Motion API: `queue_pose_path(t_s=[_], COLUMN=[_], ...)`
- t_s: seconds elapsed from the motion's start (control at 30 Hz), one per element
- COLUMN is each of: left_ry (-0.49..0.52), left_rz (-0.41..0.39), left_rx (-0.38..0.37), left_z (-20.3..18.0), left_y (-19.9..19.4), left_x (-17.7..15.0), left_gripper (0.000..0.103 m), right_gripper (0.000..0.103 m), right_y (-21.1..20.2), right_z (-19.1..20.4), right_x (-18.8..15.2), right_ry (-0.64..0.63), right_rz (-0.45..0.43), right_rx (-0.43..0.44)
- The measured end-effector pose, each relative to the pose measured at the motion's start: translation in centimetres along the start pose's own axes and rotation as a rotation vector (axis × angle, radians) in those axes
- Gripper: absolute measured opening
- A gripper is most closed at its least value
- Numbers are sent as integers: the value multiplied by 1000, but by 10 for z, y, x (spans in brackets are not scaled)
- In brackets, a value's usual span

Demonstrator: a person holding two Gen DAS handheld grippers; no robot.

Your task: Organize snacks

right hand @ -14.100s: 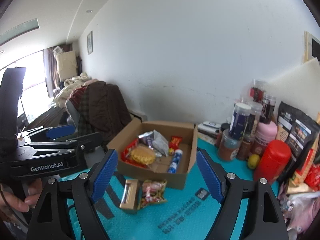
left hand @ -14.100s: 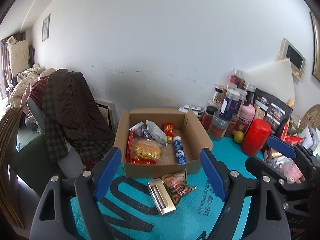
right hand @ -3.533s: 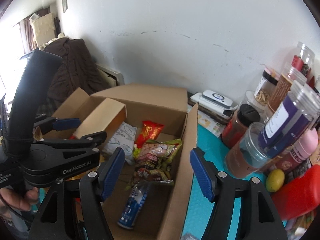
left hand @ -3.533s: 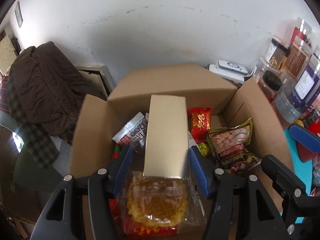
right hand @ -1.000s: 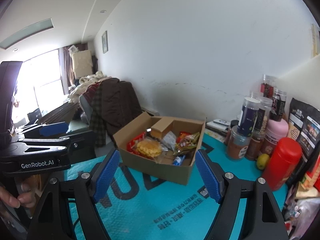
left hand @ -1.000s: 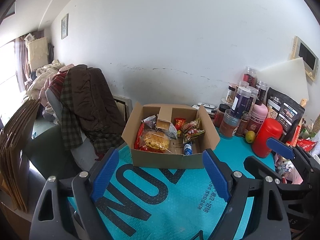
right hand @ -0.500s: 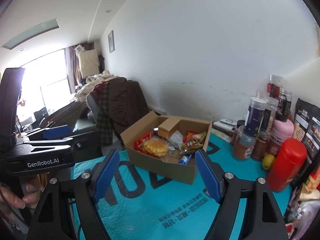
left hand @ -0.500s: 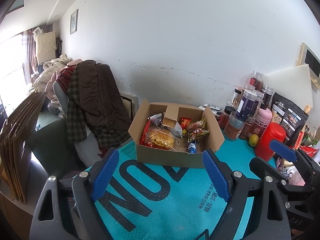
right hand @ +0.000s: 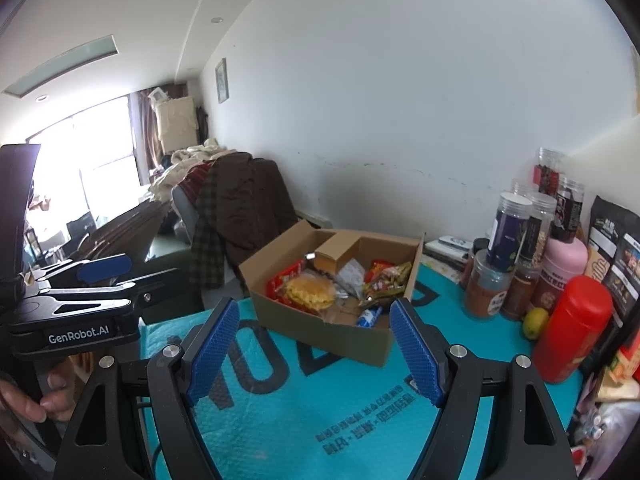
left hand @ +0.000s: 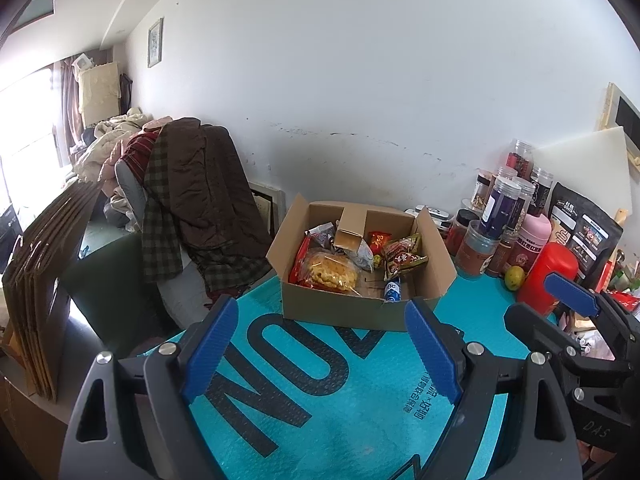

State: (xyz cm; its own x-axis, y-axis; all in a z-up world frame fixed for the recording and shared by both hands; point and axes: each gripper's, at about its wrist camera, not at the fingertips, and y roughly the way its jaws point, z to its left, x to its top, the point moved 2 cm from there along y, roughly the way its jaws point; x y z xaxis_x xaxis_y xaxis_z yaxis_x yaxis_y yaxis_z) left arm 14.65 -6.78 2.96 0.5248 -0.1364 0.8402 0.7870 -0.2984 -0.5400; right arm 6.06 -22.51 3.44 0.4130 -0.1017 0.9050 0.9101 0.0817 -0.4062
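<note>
Left wrist view looks down over a teal mat (left hand: 328,392) printed with big black letters, and both sets of tongs hang back from the work. The left gripper (left hand: 320,344) has its blue pads spread wide with nothing between them, only bare mat beneath. The right gripper (right hand: 310,346) is likewise wide apart and holds nothing; it hangs above the mat's near edge, well short of the box (left hand: 352,312).

That box, open-topped cardboard, sits at the far edge of the mat, close to the white wall (left hand: 360,100). The snacks are all inside it. A yellow cake pack (left hand: 330,272) lies at the near left. A tan carton (left hand: 352,228) leans tilted against the back wall of the box. A red packet (left hand: 379,237) and a green-edged packet (left hand: 404,258) lie toward the right, and a blue tube (left hand: 393,291) rests against the near wall.

Off the box's right side, at the mat's far right corner, jars (left hand: 496,216) stand crowded together. Beside them are a pink bottle (left hand: 532,240), a red bottle (left hand: 548,276) and a lime (left hand: 514,277).

A chair (left hand: 192,208) draped with brown and plaid clothes stands beyond the mat's left edge. A hand (right hand: 28,396) grips the left tool's handle in the right wrist view.
</note>
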Motion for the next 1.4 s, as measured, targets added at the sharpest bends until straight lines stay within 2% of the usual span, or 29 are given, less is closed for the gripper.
queue_pose_path(t_s=[0.53, 0.93, 1.23, 1.4], left_ry=[2, -11, 14, 15], left_rz=[4, 50, 34, 38], left_rx=[7, 14, 66, 70], left_z=[1, 1, -1, 1], left_y=[-4, -1, -4, -4], left_x=[-6, -13, -15, -16], left_gripper=[86, 86, 86, 86], right_gripper=[79, 79, 79, 79], right_y=[4, 5, 7, 9], right_z=[1, -2, -2, -1], right_x=[-2, -2, -3, -4], right_ry=[-3, -3, -6, -9], right_rz=[13, 15, 22, 30], right_rx=[-10, -16, -17, -19])
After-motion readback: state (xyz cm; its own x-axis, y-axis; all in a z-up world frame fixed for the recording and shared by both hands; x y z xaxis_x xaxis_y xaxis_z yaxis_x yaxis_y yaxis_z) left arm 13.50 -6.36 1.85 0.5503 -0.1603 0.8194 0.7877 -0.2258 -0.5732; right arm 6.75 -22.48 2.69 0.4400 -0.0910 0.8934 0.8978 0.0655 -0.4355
